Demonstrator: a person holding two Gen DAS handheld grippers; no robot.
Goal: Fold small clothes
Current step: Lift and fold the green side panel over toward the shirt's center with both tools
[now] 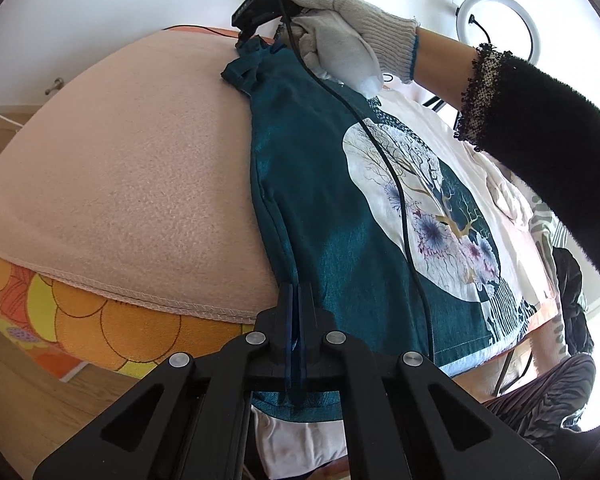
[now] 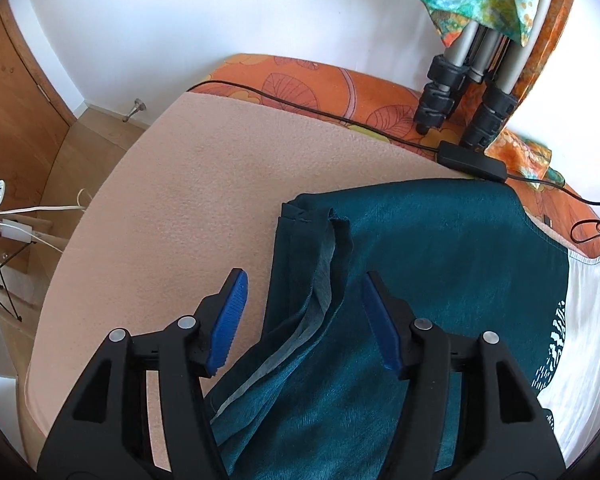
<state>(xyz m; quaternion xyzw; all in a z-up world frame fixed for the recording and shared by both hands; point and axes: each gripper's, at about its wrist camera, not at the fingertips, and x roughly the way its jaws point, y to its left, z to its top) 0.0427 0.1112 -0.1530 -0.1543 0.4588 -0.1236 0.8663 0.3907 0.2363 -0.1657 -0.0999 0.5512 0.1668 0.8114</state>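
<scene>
Pink fleece [image 1: 132, 184] covers the orange flowered bed [image 1: 80, 328] where we work, white wall behind. Our left gripper [image 1: 298, 300] is clenched on the near hem of the teal shirt [image 1: 332, 208], which lies flat along the fleece's right edge. Our right gripper [image 2: 302, 312] stands released above the shirt's far end — its blue pads [image 2: 230, 320] straddle a loose fold without touching it. A black cable [image 1: 396, 200] trails across the shirt's print from the gloved right hand [image 1: 340, 28]. Beyond the shirt, tripod legs [image 2: 464, 92] and a power brick [image 2: 472, 162] crowd the bed's far edge — a ring light [image 1: 500, 24] stands further off.
</scene>
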